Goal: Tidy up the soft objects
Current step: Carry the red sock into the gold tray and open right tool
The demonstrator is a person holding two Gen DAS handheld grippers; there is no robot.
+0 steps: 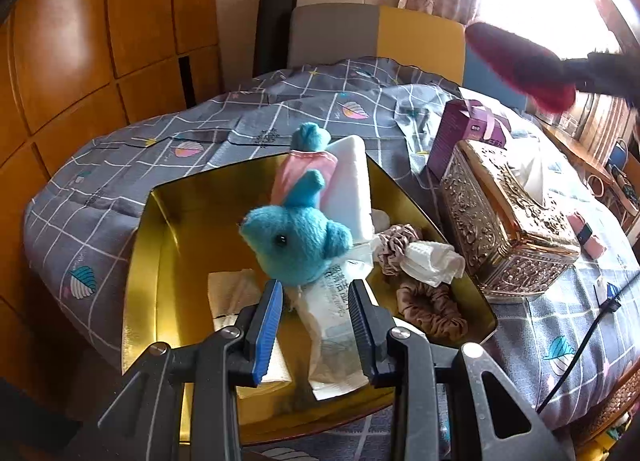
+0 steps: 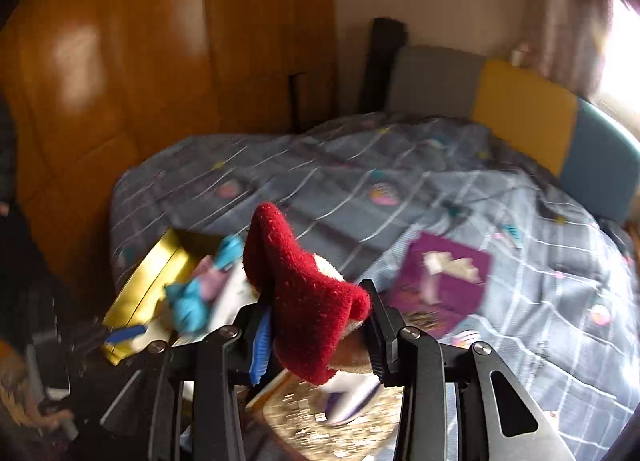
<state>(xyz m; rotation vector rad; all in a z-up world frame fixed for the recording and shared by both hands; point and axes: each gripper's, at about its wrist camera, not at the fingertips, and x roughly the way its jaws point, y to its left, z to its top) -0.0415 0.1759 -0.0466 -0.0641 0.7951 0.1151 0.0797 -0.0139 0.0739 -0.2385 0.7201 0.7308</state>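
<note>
A gold box (image 1: 152, 221) lies on the bed and holds a blue plush bird (image 1: 296, 237) that leans on a white foam block (image 1: 348, 189). Brown scrunchies (image 1: 432, 305), crumpled tissue and a wipes packet (image 1: 332, 325) are in it too. My left gripper (image 1: 314, 289) hangs over the box's near side with its jaws partly apart. The plush sits just past its tips and the packet lies under the gap. My right gripper (image 2: 316, 297) is shut on a red fuzzy sock (image 2: 304, 293), up in the air right of the gold box (image 2: 148, 281). The left wrist view shows that sock (image 1: 520, 65) at the upper right.
An ornate gold tissue box (image 1: 508, 229) stands right of the gold box, with a purple carton (image 1: 460, 133) behind it. A grey grid-patterned quilt (image 1: 280, 101) covers the bed. A black cable (image 1: 580, 353) runs along the right edge. Wooden wardrobe doors (image 1: 80, 61) stand on the left.
</note>
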